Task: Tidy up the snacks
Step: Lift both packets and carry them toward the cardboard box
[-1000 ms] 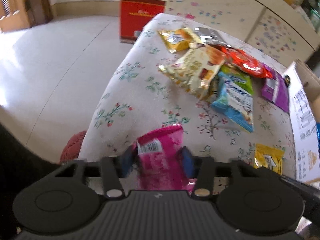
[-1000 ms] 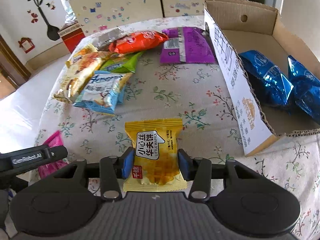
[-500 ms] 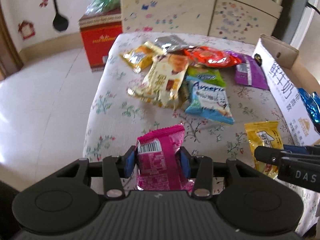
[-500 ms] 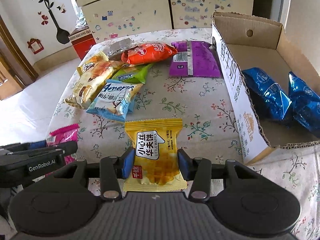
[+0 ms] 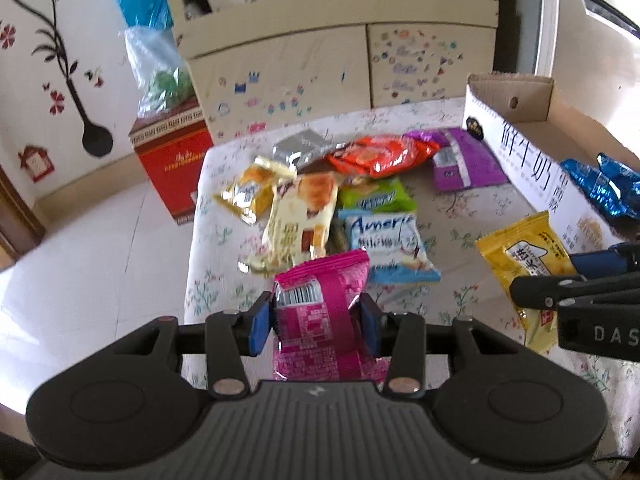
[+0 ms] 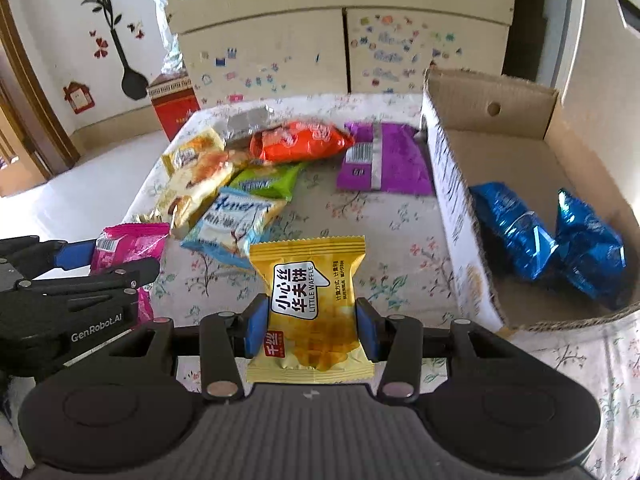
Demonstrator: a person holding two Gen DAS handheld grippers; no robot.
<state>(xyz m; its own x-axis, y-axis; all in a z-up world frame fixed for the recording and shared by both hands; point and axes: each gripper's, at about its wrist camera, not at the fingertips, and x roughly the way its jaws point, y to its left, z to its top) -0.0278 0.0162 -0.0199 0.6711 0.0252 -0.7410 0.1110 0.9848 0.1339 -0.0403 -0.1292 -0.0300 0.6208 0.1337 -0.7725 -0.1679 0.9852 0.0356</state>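
Note:
My left gripper [image 5: 316, 326] is shut on a pink snack packet [image 5: 324, 312] and holds it above the near left part of the flowered table [image 5: 460, 216]. My right gripper [image 6: 310, 328] is shut on a yellow Little Waffle packet [image 6: 310, 300], also lifted. Each gripper shows in the other's view, the pink packet [image 6: 128, 246] at left and the yellow packet [image 5: 524, 256] at right. A cardboard box [image 6: 508, 136] at the right holds two blue packets [image 6: 548, 236].
A pile of several snacks lies mid-table: orange [image 6: 296, 144], purple [image 6: 384, 164], green [image 6: 268, 182], light blue [image 6: 236, 224], cream [image 6: 196, 184] and silver [image 6: 246, 122] packets. A red carton [image 5: 172, 168] stands on the floor left. A cabinet [image 5: 336, 68] stands behind.
Both grippers have risen and tilted up with their packets still held. The left gripper has swung right toward the table's middle, so the box and the right gripper came into its view.

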